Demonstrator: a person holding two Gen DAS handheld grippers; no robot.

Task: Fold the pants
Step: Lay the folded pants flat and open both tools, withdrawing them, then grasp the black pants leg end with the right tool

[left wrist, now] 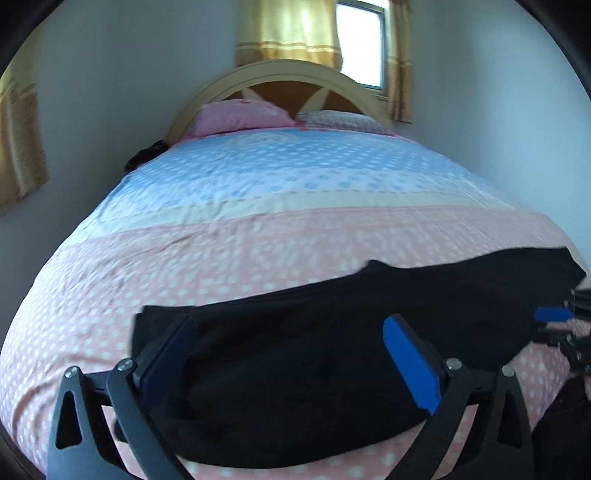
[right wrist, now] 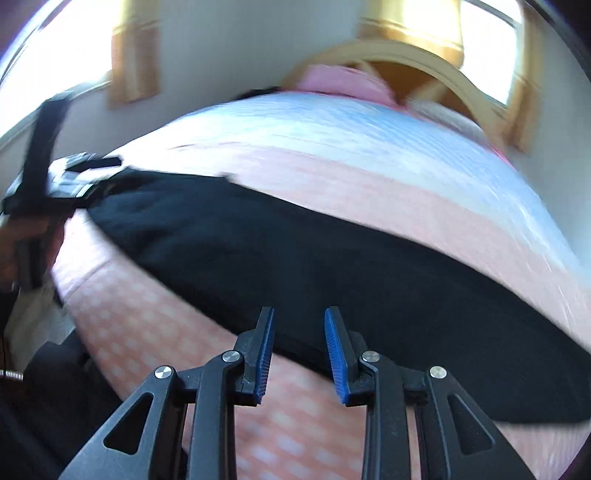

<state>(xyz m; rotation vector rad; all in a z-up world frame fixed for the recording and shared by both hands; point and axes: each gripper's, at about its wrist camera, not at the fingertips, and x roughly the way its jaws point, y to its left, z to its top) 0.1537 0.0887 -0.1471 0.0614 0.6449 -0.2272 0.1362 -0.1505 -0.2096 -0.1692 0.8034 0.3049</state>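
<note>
Black pants (left wrist: 332, 332) lie in a long folded band across the pink dotted bedspread (left wrist: 221, 258), near the bed's front edge. My left gripper (left wrist: 291, 332) hovers over their left part, open, its fingers spread wide on either side of the cloth. In the right wrist view the pants (right wrist: 332, 251) run from upper left to lower right. My right gripper (right wrist: 299, 325) is at their near hem with a narrow gap between its blue pads (right wrist: 264, 354) and nothing pinched. The left gripper (right wrist: 85, 173) shows at the pants' far left end, held by a hand (right wrist: 22, 236).
The bedspread turns blue and white (left wrist: 277, 166) toward the head of the bed. A pink pillow (left wrist: 236, 116) and a checked pillow (left wrist: 343, 120) lean on the arched headboard (left wrist: 277, 72). Behind are gold curtains (left wrist: 288, 33) and a window (left wrist: 360, 44). Both views are motion-blurred.
</note>
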